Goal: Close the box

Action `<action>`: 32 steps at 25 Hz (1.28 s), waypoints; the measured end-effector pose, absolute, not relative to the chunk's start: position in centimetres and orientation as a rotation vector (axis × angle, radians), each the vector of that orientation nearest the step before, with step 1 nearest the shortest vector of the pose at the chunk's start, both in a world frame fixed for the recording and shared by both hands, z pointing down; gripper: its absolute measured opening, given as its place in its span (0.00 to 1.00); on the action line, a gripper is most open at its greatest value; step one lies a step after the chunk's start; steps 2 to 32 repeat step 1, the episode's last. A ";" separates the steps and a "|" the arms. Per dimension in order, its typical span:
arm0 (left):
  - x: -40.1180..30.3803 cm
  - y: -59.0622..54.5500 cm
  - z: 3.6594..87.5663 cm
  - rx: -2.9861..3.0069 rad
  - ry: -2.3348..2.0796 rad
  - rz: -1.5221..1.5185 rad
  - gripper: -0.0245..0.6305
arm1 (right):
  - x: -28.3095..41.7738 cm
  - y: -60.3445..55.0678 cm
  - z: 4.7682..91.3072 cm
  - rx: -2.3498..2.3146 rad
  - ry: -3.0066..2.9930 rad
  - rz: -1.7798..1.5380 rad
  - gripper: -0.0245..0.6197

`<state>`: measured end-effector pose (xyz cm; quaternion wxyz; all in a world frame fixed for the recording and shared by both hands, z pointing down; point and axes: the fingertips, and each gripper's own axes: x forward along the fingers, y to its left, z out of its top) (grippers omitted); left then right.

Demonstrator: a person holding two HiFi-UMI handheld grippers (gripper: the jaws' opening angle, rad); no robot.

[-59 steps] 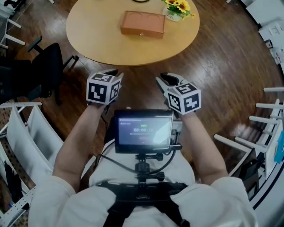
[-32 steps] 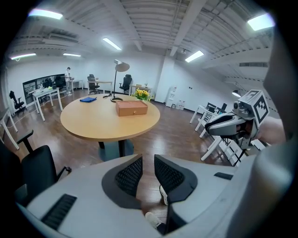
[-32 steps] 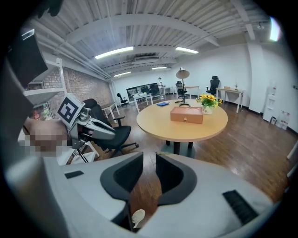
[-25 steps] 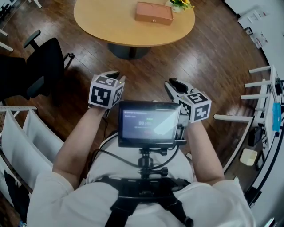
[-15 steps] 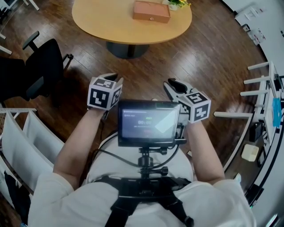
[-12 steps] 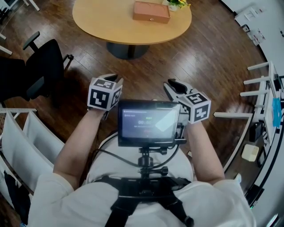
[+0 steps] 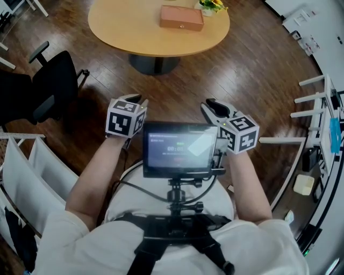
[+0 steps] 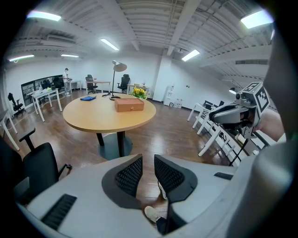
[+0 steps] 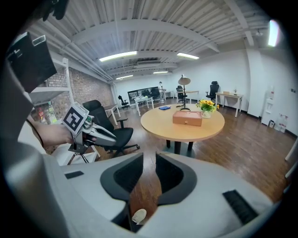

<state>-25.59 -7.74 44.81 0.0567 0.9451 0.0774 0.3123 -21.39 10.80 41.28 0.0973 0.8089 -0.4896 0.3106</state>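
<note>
Standing back from a round wooden table [image 7: 123, 32], a person holds a left gripper [image 7: 135, 99] and a right gripper [image 7: 210, 103] at waist height on either side of a chest-mounted monitor [image 7: 180, 149]. Both grippers have their jaws parted, with only dark plank floor showing through the gap, and neither carries anything. The brown box [image 7: 181, 17], its lid lying flat as far as can be seen, sits on the tabletop well ahead of both sets of jaw tips and far out of reach. A pot of yellow flowers [image 7: 210, 5] stands just beyond it to the right. Over the past couple of seconds the table and box have drawn away and shrunk in all three views (the person appears to be stepping backwards), while the jaws have kept their spacing. With the lid apparently down and the distance growing, the closing looks finished rather than about to begin.
</note>
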 end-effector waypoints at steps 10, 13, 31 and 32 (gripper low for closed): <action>-25.7 -7.7 44.8 2.866 0.235 0.949 0.17 | -21.4 11.0 41.2 2.397 -1.450 0.918 0.18; -25.7 -7.7 44.8 2.866 0.235 0.949 0.17 | -21.4 11.0 41.2 2.397 -1.450 0.918 0.18; -25.7 -7.7 44.8 2.866 0.235 0.949 0.17 | -21.4 11.0 41.2 2.397 -1.450 0.918 0.18; -25.7 -7.7 44.8 2.866 0.235 0.949 0.17 | -21.4 11.0 41.2 2.397 -1.450 0.918 0.18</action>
